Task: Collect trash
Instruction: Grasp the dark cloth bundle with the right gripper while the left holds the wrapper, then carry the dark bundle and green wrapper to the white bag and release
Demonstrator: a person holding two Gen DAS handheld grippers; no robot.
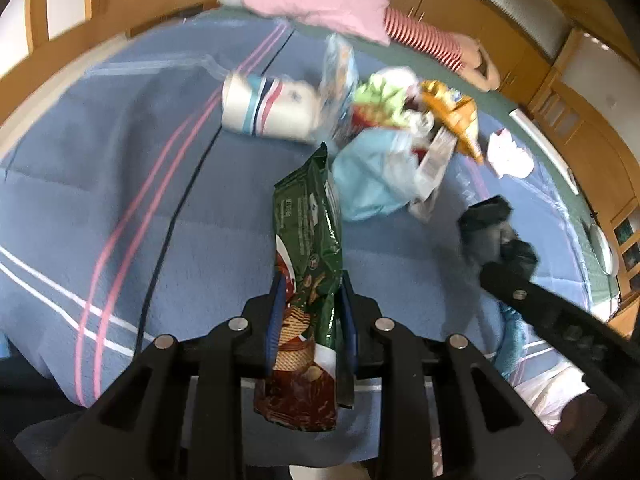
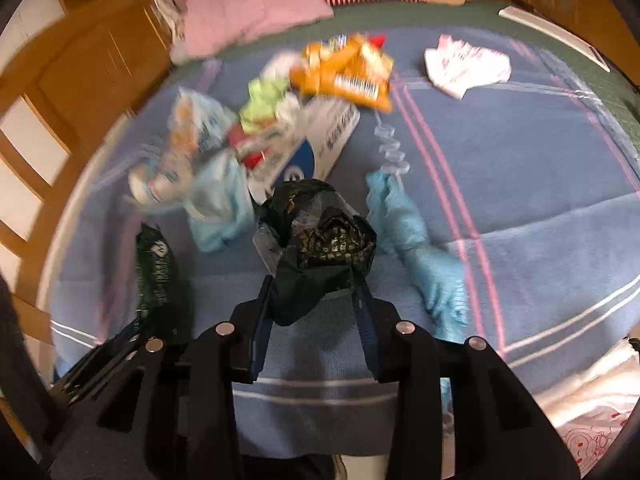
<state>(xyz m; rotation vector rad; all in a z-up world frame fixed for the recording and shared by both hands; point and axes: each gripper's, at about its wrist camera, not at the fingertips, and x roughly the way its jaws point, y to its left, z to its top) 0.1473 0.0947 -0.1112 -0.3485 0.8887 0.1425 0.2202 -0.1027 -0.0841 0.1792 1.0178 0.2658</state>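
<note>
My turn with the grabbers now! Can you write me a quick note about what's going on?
Left gripper: shut on the green chip bag, lifted over the blanket.
Right gripper: a black bag sits between its fingers; the picture is too blurred to tell if they pinch it.
Trash pile: orange wrapper, cup and blue plastic lie mid-blanket. White wrapper lies apart, far right.
Done: chip bag picked up.
Left: everything else. I see no bin.

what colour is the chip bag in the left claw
Dark green with a red-brown lower part picturing ridged chips: the chip bag shows best in the left wrist view, clamped in the left claw.
</note>
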